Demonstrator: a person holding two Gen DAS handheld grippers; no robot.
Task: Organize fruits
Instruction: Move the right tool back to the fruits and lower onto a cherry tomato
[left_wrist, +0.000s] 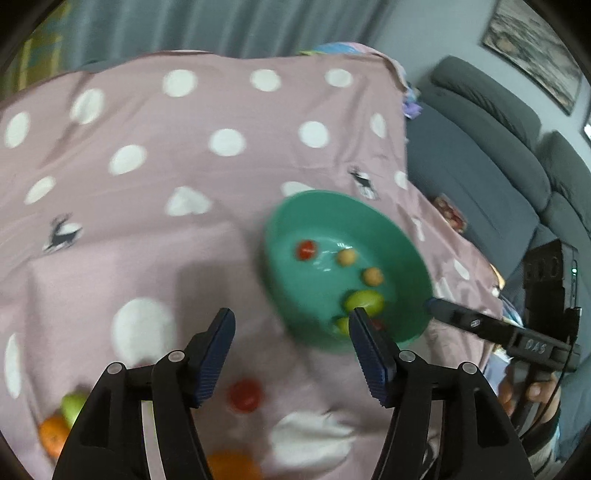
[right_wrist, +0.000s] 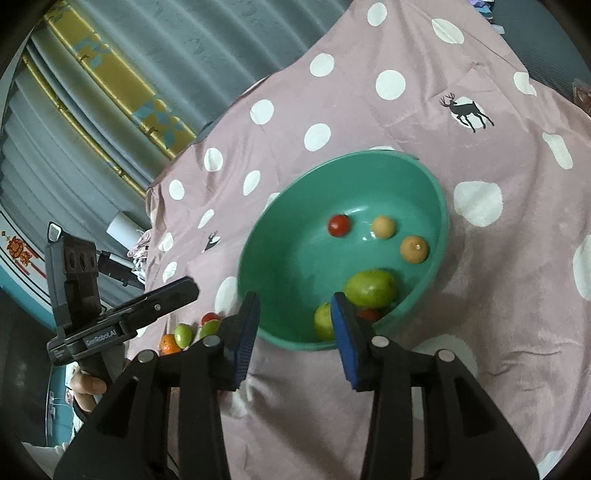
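A: Where does the fruit sit?

B: Most of it lies in the green bowl (right_wrist: 436, 184) on the pink dotted cloth (right_wrist: 498, 314) over the worktop. Inside are a red tomato (right_wrist: 339, 225), two small tan fruits (right_wrist: 383, 226) toward the far right wall, a large green fruit (right_wrist: 371, 288) near the close rim, and a smaller green fruit (right_wrist: 322, 322) just beside it, partly hidden by a blue pad.

A: And outside the bowl?

B: In the left wrist view a loose red tomato (left_wrist: 244, 396) lies on the cloth near the camera, between the pads. An orange fruit (left_wrist: 53, 435) and a green one (left_wrist: 73, 406) touch each other at the near left, and another orange one (left_wrist: 232, 467) sits at the bottom edge, blurred.

A: What about the tongs?

B: The left tongs (left_wrist: 291, 350) stand spread apart over the cloth, holding nothing. The right tongs (right_wrist: 295, 332) are likewise parted and empty, above the bowl's near rim.

A: Anything else?

B: A grey sofa (left_wrist: 498, 155) stands to the right of the worktop.
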